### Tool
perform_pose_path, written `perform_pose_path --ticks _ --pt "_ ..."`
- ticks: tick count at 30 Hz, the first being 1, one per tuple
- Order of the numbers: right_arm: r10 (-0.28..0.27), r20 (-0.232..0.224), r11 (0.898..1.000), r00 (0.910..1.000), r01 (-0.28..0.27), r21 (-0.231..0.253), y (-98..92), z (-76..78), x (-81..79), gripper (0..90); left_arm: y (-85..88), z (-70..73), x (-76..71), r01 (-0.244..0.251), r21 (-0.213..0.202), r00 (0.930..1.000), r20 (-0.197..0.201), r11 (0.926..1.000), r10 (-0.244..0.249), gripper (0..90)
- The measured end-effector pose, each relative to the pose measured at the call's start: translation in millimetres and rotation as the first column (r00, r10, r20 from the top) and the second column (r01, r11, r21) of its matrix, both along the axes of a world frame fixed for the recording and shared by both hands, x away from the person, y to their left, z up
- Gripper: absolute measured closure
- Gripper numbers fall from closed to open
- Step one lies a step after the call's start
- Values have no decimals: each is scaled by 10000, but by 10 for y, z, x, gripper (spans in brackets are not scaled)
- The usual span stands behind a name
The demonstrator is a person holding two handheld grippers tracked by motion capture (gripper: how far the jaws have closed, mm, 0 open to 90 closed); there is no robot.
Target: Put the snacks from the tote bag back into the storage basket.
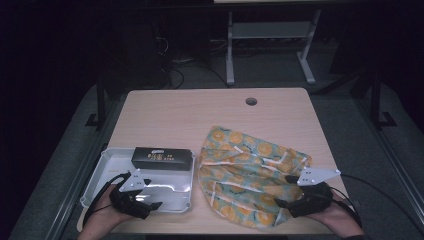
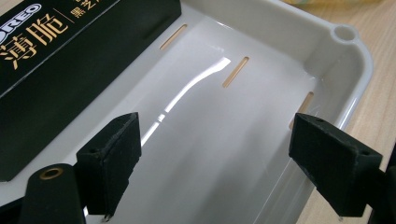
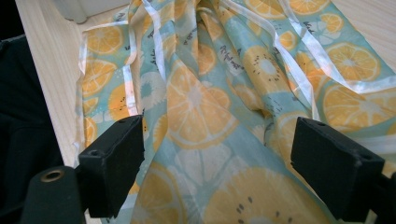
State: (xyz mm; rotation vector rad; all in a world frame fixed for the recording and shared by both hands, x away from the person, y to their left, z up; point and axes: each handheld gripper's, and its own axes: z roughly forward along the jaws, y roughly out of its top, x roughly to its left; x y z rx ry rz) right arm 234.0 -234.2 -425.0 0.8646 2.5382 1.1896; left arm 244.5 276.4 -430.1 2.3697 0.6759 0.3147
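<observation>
While both grippers rest at the near edge of the wooden table [image 1: 190,115], each stands with its jaws spread wide and nothing between them. Left gripper [image 1: 145,200]: held by the person's left hand [image 1: 102,217], it hovers over the near part of the white tray [image 1: 97,172], its jaws pointing across the tray's bare floor; in the left gripper view [image 2: 224,205] the slotted tray wall [image 2: 280,28] lies ahead and the black box [image 2: 60,70] lies to the jaws' left, apart from them. Black box [image 1: 162,158]: it lies lengthwise along the far side of the tray, printed face up, with gold lettering. Right gripper [image 1: 285,192]: held by the person's right hand [image 1: 340,217], it sits at the right near edge of the cloth [image 1: 245,170], jaws pointing left over it. Cloth: crumpled, pale blue with orange-slice print and white ribbon trim, it lies on the table just right of the tray; in the right gripper view [image 3: 215,205] its folds [image 3: 210,93] lie under and ahead of the open jaws, and contact cannot be told.
</observation>
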Motion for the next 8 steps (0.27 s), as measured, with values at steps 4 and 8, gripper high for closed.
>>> perform_pose_path --ticks 4,8 --pt "-22 -1 10000 10000 22 38 -10 0 -13 162 -9 0 5 53 40 10000 -21 10000 -53 163" --pt "-24 26 10000 10000 24 46 -14 2 -14 162 -17 -1 6 44 47 10000 -31 10000 -44 163"
